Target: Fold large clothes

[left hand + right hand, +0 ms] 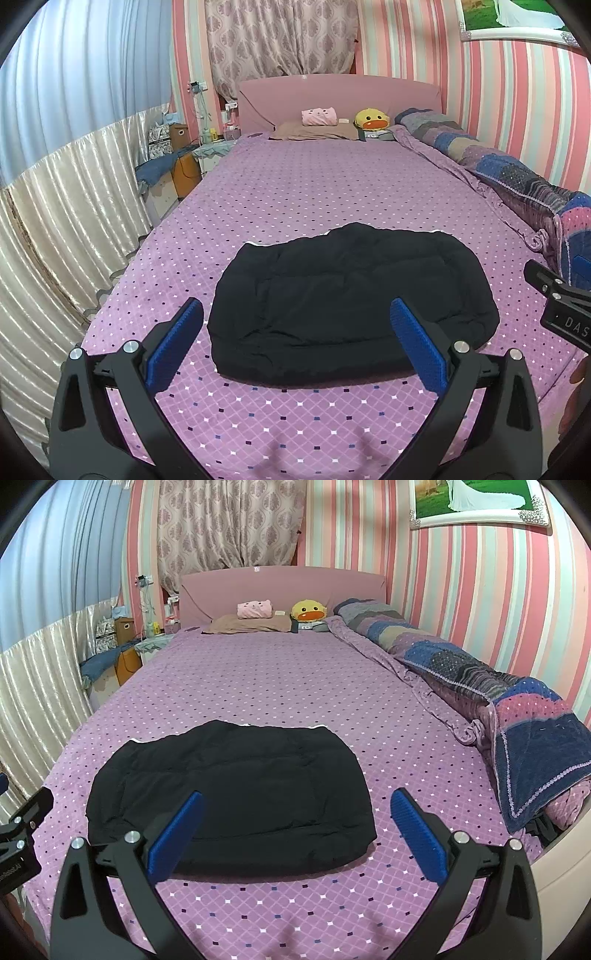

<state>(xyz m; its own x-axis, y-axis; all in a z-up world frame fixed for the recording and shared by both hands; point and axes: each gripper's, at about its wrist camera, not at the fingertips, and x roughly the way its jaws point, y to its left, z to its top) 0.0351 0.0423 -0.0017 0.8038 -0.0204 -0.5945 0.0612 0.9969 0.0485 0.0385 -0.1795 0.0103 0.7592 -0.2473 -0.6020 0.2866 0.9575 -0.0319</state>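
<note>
Folded garment (351,302) lies on bed (295,184), pillows (317,129) behind, quilt (498,166) right

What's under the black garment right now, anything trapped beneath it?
The black garment lies folded on the purple bedsheet. Only sheet shows around its edges; whatever lies beneath is covered.

Right wrist view. Right claw (295,830) in the foreground, its two blue-padded fingers (173,845) spread wide and empty, held above the near end of the bed (280,679). A folded black garment (236,786) lies flat on the purple diamond-print sheet, mostly behind the left finger. Along the bed's right edge, a rolled patchwork quilt (480,686) against the striped wall. At the pink headboard (284,587): a brown pillow (247,624), a pink plush (255,610) on it, and a yellow duck plush (308,611) beside. Part of the left claw (22,834) enters at the left margin; its fingers are out of frame.
</note>
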